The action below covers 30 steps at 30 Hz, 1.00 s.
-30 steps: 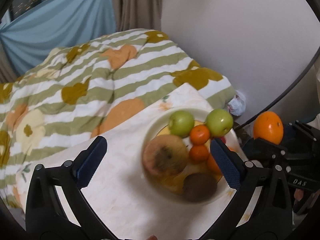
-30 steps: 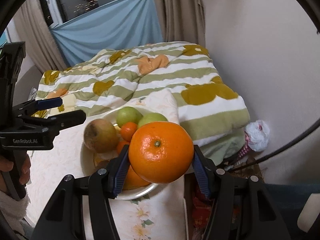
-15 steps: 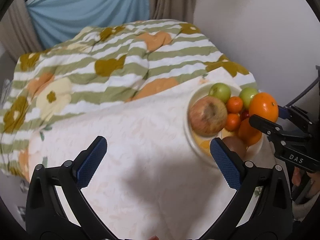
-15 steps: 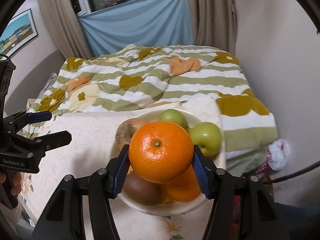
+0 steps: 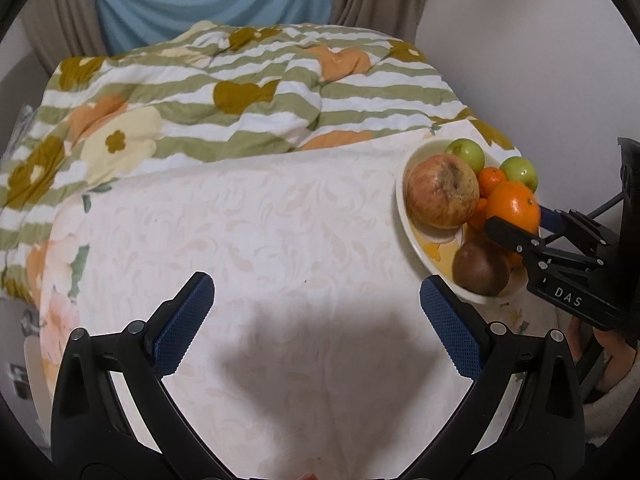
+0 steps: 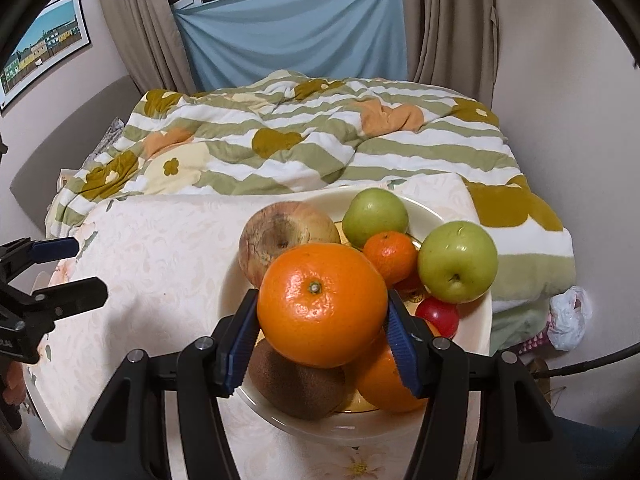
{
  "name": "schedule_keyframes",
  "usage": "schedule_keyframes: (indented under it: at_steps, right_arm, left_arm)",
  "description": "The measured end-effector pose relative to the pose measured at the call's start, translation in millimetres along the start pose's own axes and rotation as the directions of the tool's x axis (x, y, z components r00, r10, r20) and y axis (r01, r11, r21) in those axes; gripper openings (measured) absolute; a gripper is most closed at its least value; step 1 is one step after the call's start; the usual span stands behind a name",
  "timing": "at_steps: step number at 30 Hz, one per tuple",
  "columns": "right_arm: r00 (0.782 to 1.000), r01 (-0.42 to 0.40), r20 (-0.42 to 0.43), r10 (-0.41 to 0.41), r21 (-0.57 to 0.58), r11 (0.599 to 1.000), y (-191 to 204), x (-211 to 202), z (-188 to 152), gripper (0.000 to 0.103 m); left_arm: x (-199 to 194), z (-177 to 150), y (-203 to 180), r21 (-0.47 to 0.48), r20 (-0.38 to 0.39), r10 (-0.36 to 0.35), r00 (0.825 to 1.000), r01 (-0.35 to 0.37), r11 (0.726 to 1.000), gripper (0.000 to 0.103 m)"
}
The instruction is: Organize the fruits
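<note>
- The large orange is glossy and deep orange, its green stem button facing the camera
- It sits between the blue pads of the right gripper, over the near side of the cream plate, above a kiwi and a second orange
- The right gripper's jaws have just been opening; the left pad looks to touch the peel and the right pad sits at its lower edge, so whether they still press I cannot tell
- Also on the plate: a blemished apple, two green apples, a mandarin, a small red fruit
- The right gripper angles down over the plate
- The left gripper hangs over the bare pale tablecloth, tilted down, fingers spread wide, holding nothing
</note>
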State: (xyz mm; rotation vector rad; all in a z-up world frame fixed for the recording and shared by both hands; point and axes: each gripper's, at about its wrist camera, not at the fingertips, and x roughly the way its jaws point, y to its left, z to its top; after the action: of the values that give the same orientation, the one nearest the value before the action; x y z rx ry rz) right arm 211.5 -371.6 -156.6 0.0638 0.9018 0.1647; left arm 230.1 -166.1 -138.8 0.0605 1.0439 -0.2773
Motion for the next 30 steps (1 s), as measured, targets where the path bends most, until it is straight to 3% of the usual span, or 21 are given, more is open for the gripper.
schedule_keyframes:
  at_steps: [1, 3, 5, 13, 23, 30]
  right_arm:
    - [1.0, -0.007, 0.025, 0.007, 0.001, 1.0, 0.7, -3.5, 0.2, 0.068]
    - [0.998, -0.006, 0.055, 0.006, -0.004, 1.0, 3.9, -7.5, 2.5, 0.095]
    - [0.998, 0.008, 0.064, -0.008, -0.008, 1.0, 6.1, -9.2, 2.9, 0.099]
    - [0.996, 0.05, 0.075, -0.05, 0.004, 0.999, 20.1, -25.9, 1.2, 0.101]
    - [0.983, 0.114, 0.145, -0.113, 0.003, 0.993, 64.4, -97.5, 9.5, 0.101]
    - [0.973, 0.147, 0.177, -0.148, 0.022, 0.989, 102.5, -142.7, 9.1, 0.101]
  left_arm:
    - [0.0, -1.4, 1.1, -0.002, -0.001, 0.001, 1.0, -0.001, 1.0, 0.103]
    - [-0.8, -4.7, 3.8, -0.004, -0.001, 0.005, 1.0, -0.005, 1.0, 0.103]
    - [-2.2, -6.7, 6.0, -0.006, -0.001, 0.005, 1.0, -0.005, 1.0, 0.103]
    - [-28.2, -10.9, 17.3, 0.011, 0.031, 0.0, 1.0, 0.0, 1.0, 0.103]
    - [-103.3, -22.8, 44.2, 0.002, 0.137, -0.016, 0.99, 0.016, 1.0, 0.103]
    - [-160.1, -45.5, 68.3, -0.069, 0.234, 0.059, 0.97, -0.044, 0.997, 0.103]
